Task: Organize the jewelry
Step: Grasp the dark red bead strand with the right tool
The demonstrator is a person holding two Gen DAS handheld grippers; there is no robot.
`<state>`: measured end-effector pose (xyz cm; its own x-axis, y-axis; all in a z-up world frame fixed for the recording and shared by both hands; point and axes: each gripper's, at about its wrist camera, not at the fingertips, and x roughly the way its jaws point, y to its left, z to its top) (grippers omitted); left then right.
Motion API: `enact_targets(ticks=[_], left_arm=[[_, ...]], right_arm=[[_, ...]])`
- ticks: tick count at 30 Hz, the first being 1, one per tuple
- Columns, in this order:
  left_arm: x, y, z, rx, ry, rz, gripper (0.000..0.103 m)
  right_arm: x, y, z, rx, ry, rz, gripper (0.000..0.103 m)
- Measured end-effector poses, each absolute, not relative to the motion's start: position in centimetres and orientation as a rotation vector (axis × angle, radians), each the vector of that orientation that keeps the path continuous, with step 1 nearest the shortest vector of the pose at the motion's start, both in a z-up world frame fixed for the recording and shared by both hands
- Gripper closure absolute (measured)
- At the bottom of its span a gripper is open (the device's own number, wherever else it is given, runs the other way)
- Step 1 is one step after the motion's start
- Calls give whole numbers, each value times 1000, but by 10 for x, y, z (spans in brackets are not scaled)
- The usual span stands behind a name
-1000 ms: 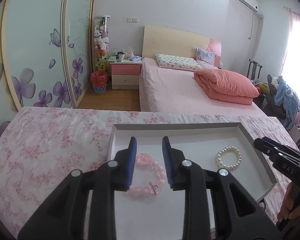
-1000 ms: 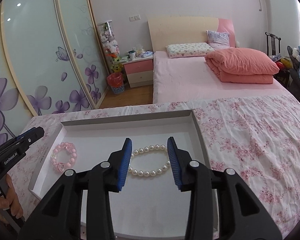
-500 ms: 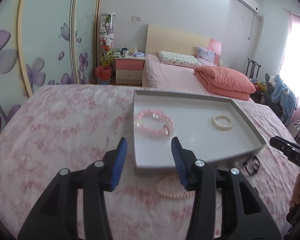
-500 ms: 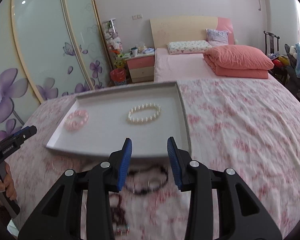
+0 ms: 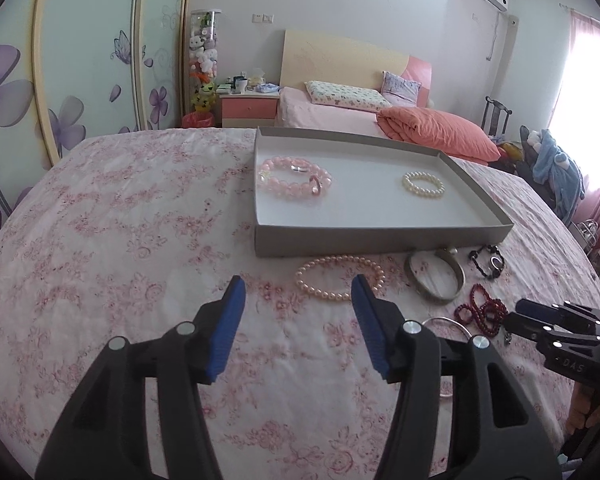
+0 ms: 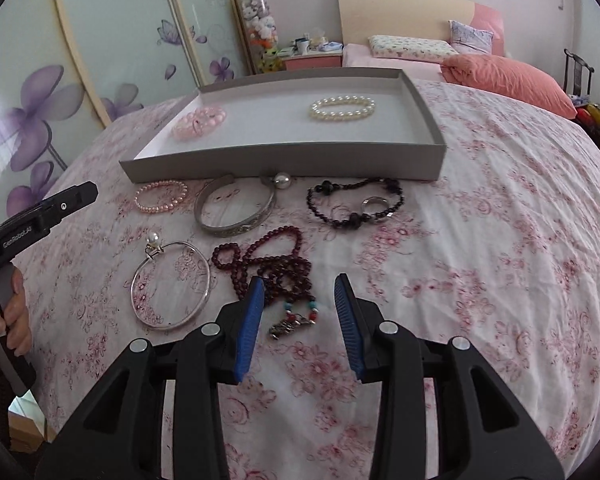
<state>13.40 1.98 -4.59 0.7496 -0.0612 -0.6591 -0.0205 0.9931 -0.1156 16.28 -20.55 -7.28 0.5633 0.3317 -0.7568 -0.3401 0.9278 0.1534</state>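
"DAS" marks the right gripper [image 5: 540, 326] (spread, empty, at 4 o'clock); the left gripper [image 5: 298, 322] is opening, empty, near a peach pearl bracelet [image 5: 340, 278].

bedspread: pink floral cloth [image 5: 140, 240]
far bed: folded coral quilt [image 5: 436, 136], patterned pillow [image 5: 346, 94]
nightstand: pink and cream [image 5: 249, 110]
wardrobe: glass doors with purple flowers [image 6: 112, 40]

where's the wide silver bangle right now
In the right wrist view the wide silver cuff bangle lies on the floral bedspread just in front of the grey tray, between the pink pearl bracelet and the black bead bracelet.
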Motion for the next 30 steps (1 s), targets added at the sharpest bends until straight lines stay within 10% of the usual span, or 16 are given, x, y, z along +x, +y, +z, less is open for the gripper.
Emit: enact_targets(ticks=[10, 15, 30], left_arm=[[129, 1, -50, -97, 747, -86, 44], [124, -12, -55, -82, 765, -131, 39], [120, -61, -75, -36, 856, -214, 21]], right_arm=[[162, -182, -81, -122, 886, 377, 48], [158, -185, -80, -120, 879, 382, 90], [145, -242, -81, 18, 882, 228, 94]])
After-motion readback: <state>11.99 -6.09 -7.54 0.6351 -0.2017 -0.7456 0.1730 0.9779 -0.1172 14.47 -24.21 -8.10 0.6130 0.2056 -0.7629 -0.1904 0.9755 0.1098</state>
